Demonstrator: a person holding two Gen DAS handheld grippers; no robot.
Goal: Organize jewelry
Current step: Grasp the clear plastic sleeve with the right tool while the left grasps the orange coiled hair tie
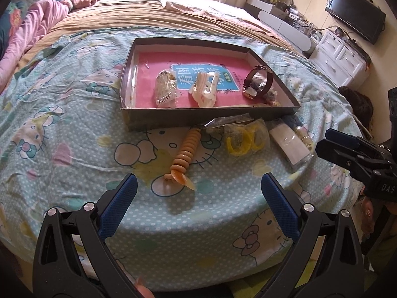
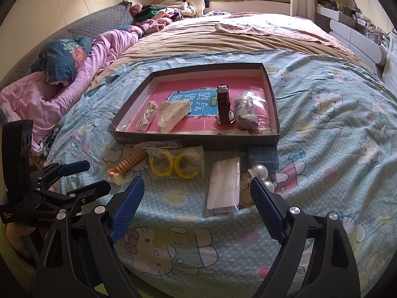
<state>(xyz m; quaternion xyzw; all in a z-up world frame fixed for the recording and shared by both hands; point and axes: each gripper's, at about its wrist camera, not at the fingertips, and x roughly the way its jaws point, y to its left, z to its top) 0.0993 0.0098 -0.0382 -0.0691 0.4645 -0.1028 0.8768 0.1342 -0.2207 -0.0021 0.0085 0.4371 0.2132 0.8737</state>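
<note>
A shallow dark box (image 1: 208,115) (image 2: 196,140) with a pink book inside lies on the bed. It holds a bagged clip (image 1: 165,87), a white hair claw (image 1: 204,88) (image 2: 172,115), a brown watch (image 1: 258,82) (image 2: 224,105) and a bagged item (image 2: 245,111). In front of the box lie an orange beaded hair clip (image 1: 184,156) (image 2: 129,162), bagged yellow hoops (image 1: 244,137) (image 2: 173,165), a white packet (image 1: 290,144) (image 2: 224,186) and pearl pieces (image 2: 260,172). My left gripper (image 1: 198,186) is open above the orange clip. My right gripper (image 2: 197,188) is open near the white packet.
A blue Hello Kitty sheet (image 1: 74,124) covers the near bed. Pink bedding (image 2: 62,94) lies at the left. A small blue box (image 2: 263,157) sits by the box's front right corner. White drawers (image 1: 340,57) and a TV (image 1: 354,15) stand at the right.
</note>
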